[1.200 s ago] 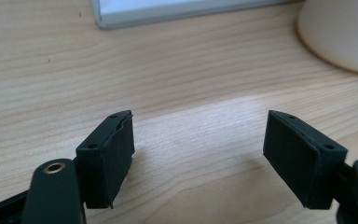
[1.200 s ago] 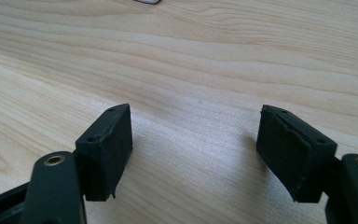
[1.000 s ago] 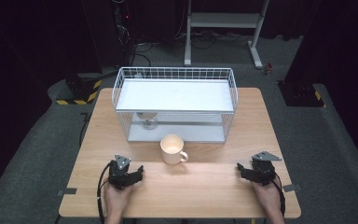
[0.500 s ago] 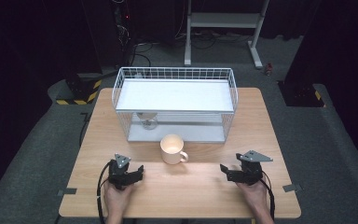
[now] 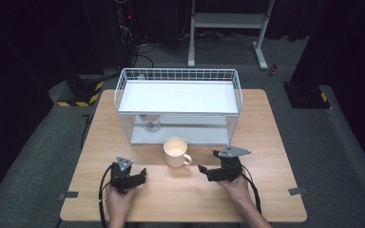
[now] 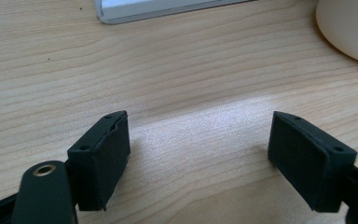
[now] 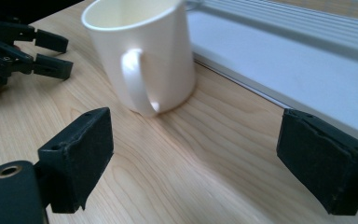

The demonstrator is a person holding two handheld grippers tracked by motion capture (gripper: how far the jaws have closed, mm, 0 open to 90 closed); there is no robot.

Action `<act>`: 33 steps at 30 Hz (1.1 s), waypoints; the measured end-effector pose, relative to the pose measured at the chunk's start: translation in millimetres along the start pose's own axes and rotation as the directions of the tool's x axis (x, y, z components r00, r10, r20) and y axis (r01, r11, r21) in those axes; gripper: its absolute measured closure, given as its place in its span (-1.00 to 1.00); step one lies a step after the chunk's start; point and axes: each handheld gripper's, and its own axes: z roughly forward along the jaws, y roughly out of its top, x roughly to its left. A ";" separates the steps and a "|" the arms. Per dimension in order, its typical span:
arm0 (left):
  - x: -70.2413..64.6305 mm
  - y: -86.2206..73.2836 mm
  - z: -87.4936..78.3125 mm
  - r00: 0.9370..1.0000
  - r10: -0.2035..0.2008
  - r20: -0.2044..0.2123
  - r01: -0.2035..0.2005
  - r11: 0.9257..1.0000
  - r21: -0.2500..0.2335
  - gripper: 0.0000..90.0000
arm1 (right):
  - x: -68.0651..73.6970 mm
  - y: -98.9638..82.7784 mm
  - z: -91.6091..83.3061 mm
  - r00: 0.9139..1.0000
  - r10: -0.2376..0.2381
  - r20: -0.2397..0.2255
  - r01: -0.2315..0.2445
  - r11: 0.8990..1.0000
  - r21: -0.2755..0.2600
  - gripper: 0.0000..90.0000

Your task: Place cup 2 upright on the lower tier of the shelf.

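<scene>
cream mug [image 5: 175, 151] sits on the table [image 5: 275, 190] just in front of the wire basket [image 5: 178, 107], handle toward right gripper [image 5: 208, 171] (jaws just opened wide, nothing between). left gripper [image 5: 140, 175] spread, empty. no legible writing anywhere.

Your wooden table [image 5: 275, 190] fills the lower middle of the high view. Toward its far edge, at frame center, sits a white wire basket rack [image 5: 178, 76] with a flat white shelf. Under that shelf, left of center, you can see a small glass [image 5: 151, 124]. A metal stand [image 5: 228, 21] stands at top center on the grey floor [image 5: 342, 156].
</scene>
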 end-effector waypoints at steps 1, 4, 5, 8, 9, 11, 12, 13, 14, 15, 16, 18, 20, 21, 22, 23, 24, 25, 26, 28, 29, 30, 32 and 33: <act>0.0 0.0 0.0 1.000 0.000 0.000 0.000 1.000 0.000 -0.53 | 0.0 0.0 0.0 1.000 0.000 0.000 0.000 1.000 0.000 -0.75; 0.1 0.0 0.0 1.000 0.000 0.001 0.000 1.000 0.000 -0.53 | 9.0 10.8 11.6 0.999 -0.033 -0.018 0.033 0.999 0.007 -0.76; 0.1 0.0 0.0 1.000 0.000 0.001 0.000 1.000 0.000 -0.53 | 9.0 10.8 11.6 0.999 -0.033 -0.018 0.033 0.999 0.007 -0.76; 0.2 0.0 -0.1 1.000 -0.002 0.002 0.002 1.000 0.000 -0.52 | 13.9 17.5 19.3 0.999 -0.046 -0.026 0.047 0.999 0.005 -0.77; 0.2 0.0 -0.1 1.000 -0.002 0.002 0.002 1.000 0.000 -0.52 | 15.2 19.7 21.7 0.998 -0.052 -0.030 0.052 0.999 0.003 -0.77; 0.1 0.0 0.0 1.000 -0.001 0.001 0.001 1.000 0.000 -0.52 | 19.2 26.2 27.3 0.997 -0.059 -0.039 0.059 0.998 0.002 -0.78; 0.0 0.0 0.0 1.000 -0.001 0.000 0.001 1.000 0.000 -0.52 | 19.2 26.2 27.3 0.997 -0.059 -0.039 0.059 0.998 0.002 -0.78; 0.0 0.0 0.0 1.000 0.001 -0.001 -0.001 1.000 0.000 -0.52 | 20.0 27.9 28.7 0.997 -0.064 -0.042 0.064 0.998 0.002 -0.78; 0.1 0.1 0.0 1.000 0.002 -0.002 -0.002 1.000 0.000 -0.53 | 21.4 30.5 30.7 0.997 -0.068 -0.046 0.068 0.998 0.001 -0.78; -0.1 0.0 0.0 1.000 0.000 -0.001 0.000 1.000 0.000 -0.53 | 22.5 32.8 32.5 0.996 -0.070 -0.048 0.070 0.998 0.005 -0.78; 0.1 0.1 0.0 1.000 0.003 -0.002 -0.003 1.000 0.000 -0.53 | 25.0 37.3 36.3 0.996 -0.072 -0.051 0.073 0.997 0.015 -0.78; -0.1 0.0 0.0 1.000 0.000 -0.002 0.000 1.000 0.000 -0.53 | 25.9 38.8 37.4 0.996 -0.077 -0.050 0.077 0.997 0.015 -0.78; 0.0 0.0 0.0 1.000 0.001 -0.002 -0.001 1.000 0.000 -0.53 | 28.4 44.2 42.2 0.995 -0.076 -0.057 0.077 0.997 0.008 -0.78; -0.1 0.0 0.0 1.000 0.000 -0.002 0.000 1.000 0.000 -0.53 | 28.9 45.2 43.3 0.995 -0.079 -0.059 0.079 0.997 0.011 -0.78; -0.1 0.0 0.0 1.000 0.000 -0.002 0.000 1.000 0.000 -0.53 | 29.6 46.3 45.0 0.995 -0.082 -0.059 0.083 0.997 0.011 -0.78; -0.1 0.0 0.0 1.000 0.000 -0.002 0.000 1.000 0.000 -0.53 | 29.6 46.3 45.0 0.995 -0.082 -0.059 0.083 0.997 0.011 -0.78; 0.0 0.0 0.0 1.000 0.002 -0.002 -0.002 1.000 0.000 -0.53 | 31.6 48.6 48.0 0.994 -0.087 -0.061 0.088 0.996 0.014 -0.78; 0.0 0.0 0.0 1.000 0.002 -0.002 -0.002 1.000 0.000 -0.53 | 31.6 48.6 48.0 0.994 -0.087 -0.061 0.088 0.996 0.014 -0.78; -0.1 0.1 -0.1 1.000 0.004 -0.001 -0.004 1.000 0.001 -0.53 | 33.4 50.8 50.3 0.994 -0.095 -0.062 0.096 0.995 0.016 -0.78; -0.1 0.1 -0.1 1.000 0.005 0.000 -0.005 1.000 0.001 -0.53 | 34.2 51.6 51.0 0.993 -0.096 -0.062 0.097 0.995 0.016 -0.79; -0.1 0.0 0.0 1.000 0.004 0.000 -0.004 1.000 0.000 -0.53 | 35.7 53.7 52.9 0.993 -0.103 -0.059 0.103 0.995 0.005 -0.79; -0.1 0.0 0.0 1.000 0.004 0.000 -0.004 1.000 0.000 -0.53 | 35.7 53.7 52.9 0.993 -0.103 -0.059 0.103 0.995 0.005 -0.79; -0.1 0.1 0.0 1.000 0.005 0.000 -0.005 1.000 0.000 -0.53 | 36.8 55.9 55.2 0.992 -0.108 -0.061 0.109 0.994 0.006 -0.79; -0.1 0.0 -0.1 1.000 0.005 0.000 -0.005 1.000 0.001 -0.53 | 38.3 57.6 57.5 0.992 -0.107 -0.062 0.108 0.994 0.010 -0.79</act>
